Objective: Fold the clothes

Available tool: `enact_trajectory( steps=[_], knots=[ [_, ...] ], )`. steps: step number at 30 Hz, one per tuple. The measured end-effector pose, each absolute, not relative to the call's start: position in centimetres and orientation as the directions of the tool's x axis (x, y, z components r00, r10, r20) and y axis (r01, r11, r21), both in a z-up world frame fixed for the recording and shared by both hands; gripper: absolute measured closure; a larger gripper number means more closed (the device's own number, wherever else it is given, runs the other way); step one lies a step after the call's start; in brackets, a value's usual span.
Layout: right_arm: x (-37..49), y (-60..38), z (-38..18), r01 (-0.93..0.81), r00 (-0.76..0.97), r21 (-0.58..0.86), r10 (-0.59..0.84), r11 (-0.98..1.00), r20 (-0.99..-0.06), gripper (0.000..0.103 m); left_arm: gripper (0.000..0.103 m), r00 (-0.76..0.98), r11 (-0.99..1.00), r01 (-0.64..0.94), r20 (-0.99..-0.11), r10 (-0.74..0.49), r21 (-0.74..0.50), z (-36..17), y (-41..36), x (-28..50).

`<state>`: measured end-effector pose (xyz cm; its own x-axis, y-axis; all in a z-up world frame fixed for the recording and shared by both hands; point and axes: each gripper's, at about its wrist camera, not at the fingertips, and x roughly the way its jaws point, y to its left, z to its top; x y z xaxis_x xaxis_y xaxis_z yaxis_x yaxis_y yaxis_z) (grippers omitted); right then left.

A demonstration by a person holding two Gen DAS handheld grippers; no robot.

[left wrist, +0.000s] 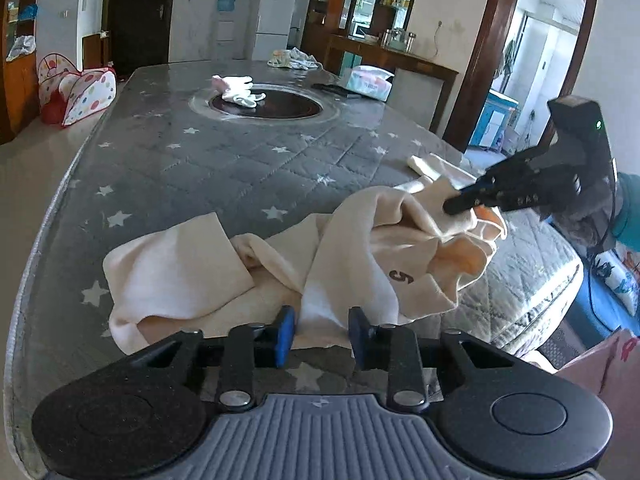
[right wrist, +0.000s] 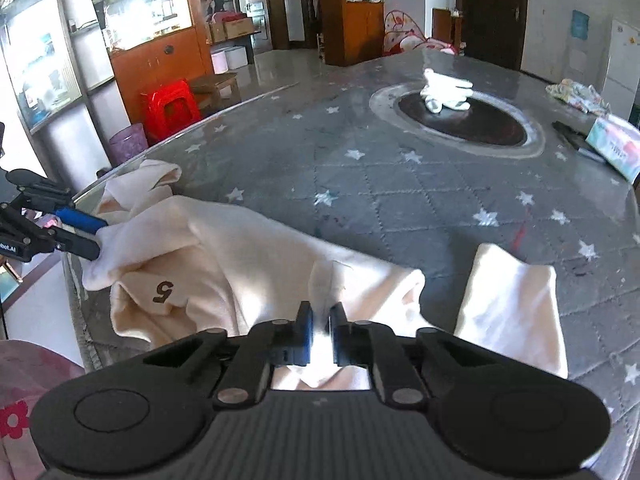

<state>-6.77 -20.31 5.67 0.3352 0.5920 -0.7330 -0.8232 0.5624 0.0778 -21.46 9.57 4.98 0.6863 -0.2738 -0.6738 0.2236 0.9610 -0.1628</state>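
Pinching cream garment (left wrist: 352, 248) at near table (left wrist: 168, 168) edge, left gripper (left wrist: 322, 334), right gripper (right wrist: 320, 334) both clamped; far tabletop bare

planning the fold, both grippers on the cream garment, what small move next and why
Probably draw the two apart to spread it: the left gripper and right gripper each pinch the cream garment, which lies bunched and twisted on the table.

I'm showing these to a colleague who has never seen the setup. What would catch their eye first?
A crumpled cream garment with a "5" patch lies on the near edge of the star-quilted grey table. The right gripper is shut on one fold, and the left gripper pinches another. Farther back, white gloves lie on a dark disc.
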Motion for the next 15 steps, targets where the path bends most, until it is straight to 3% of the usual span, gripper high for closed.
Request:
enact_trajectory(
  steps=[3,4,6,7,10,11,15],
  knots=[
    [-6.7,-20.3,6.1,-0.822,0.35,0.067,0.595,0.565,-0.723,0.098,0.077,0.674,0.961,0.223,-0.687,-0.272,-0.162,4.7,9.5,-21.2],
    [-6.7,-20.3,6.2,-0.822,0.353,0.065,0.596,0.565,-0.721,0.098,0.075,0.669,0.962,0.214,-0.693,-0.269,-0.166,4.7,9.5,-21.2],
    [-6.7,-20.3,6.4,-0.827,0.347,0.065,0.598,0.559,-0.723,0.098,0.06,0.669,0.963,0.205,-0.693,-0.268,-0.174,4.7,9.7,-21.0],
    [-6.7,-20.3,6.3,-0.826,0.346,0.068,0.597,0.56,-0.723,0.098,0.059,0.672,0.964,0.203,-0.692,-0.264,-0.171,4.7,9.6,-21.0],
    [-6.5,-20.2,5.9,-0.824,0.332,0.085,0.6,0.56,-0.728,0.095,0.065,0.662,0.96,0.217,-0.697,-0.276,-0.175,4.7,9.6,-20.9],
    [-6.4,-20.2,5.8,-0.824,0.328,0.09,0.6,0.56,-0.73,0.094,0.077,0.655,0.959,0.228,-0.701,-0.28,-0.17,4.6,9.5,-20.9],
    [-6.2,-20.1,5.3,-0.823,0.318,0.098,0.596,0.56,-0.737,0.093,0.085,0.658,0.959,0.26,-0.706,-0.263,-0.114,5.0,9.0,-21.0]
  ],
)
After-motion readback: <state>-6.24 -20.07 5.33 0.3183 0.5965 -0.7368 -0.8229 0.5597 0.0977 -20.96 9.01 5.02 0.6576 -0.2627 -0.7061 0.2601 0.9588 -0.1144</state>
